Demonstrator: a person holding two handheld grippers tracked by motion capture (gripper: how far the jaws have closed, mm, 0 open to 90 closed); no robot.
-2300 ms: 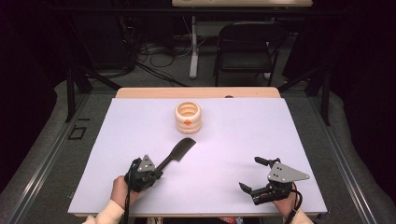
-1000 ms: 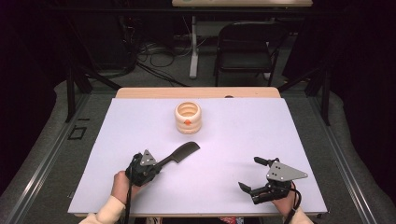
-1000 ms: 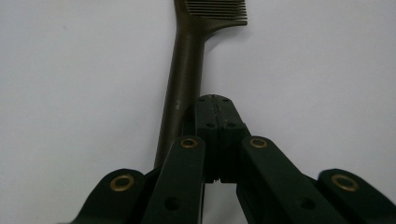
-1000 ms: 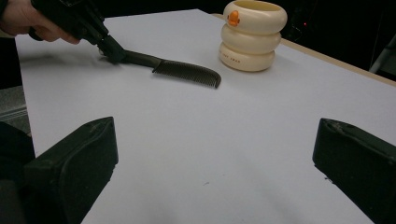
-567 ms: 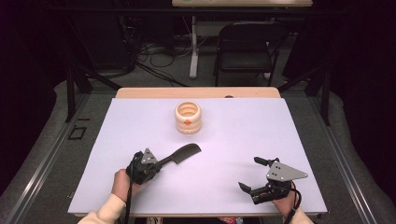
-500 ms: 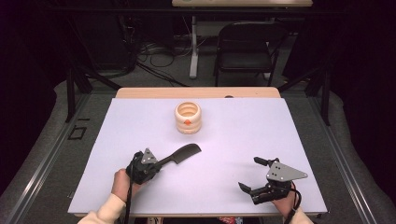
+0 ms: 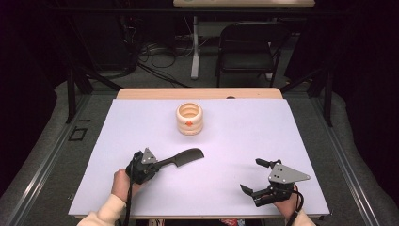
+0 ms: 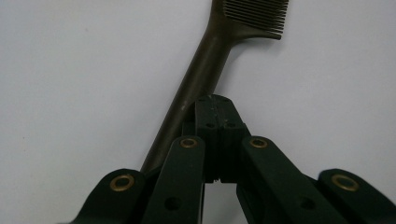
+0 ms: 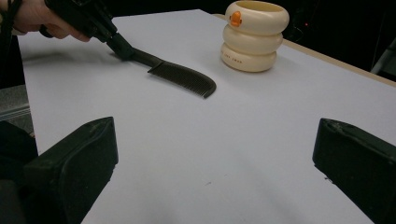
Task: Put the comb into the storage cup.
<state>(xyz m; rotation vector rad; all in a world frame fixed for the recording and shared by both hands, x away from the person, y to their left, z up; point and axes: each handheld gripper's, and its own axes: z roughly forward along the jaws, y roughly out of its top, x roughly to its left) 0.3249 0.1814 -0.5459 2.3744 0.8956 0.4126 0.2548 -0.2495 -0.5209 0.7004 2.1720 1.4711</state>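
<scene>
From the high view, the left gripper (image 7: 159,165) sits near the table's (image 7: 282,127) near left edge, its jaws clamped on the handle of a black comb (image 7: 184,157) that lies flat, teeth end pointing right and slightly far. A cream ringed holder (image 7: 189,118) stands well apart, toward the far side. The right gripper (image 7: 254,176) rests at the near right with jaws spread.

In the left gripper view, the closed jaws pinch the comb handle (image 8: 196,84).

In the right gripper view, both jaws stand wide apart, gripping nothing; the comb (image 9: 180,77) and holder (image 9: 254,35) lie beyond.
</scene>
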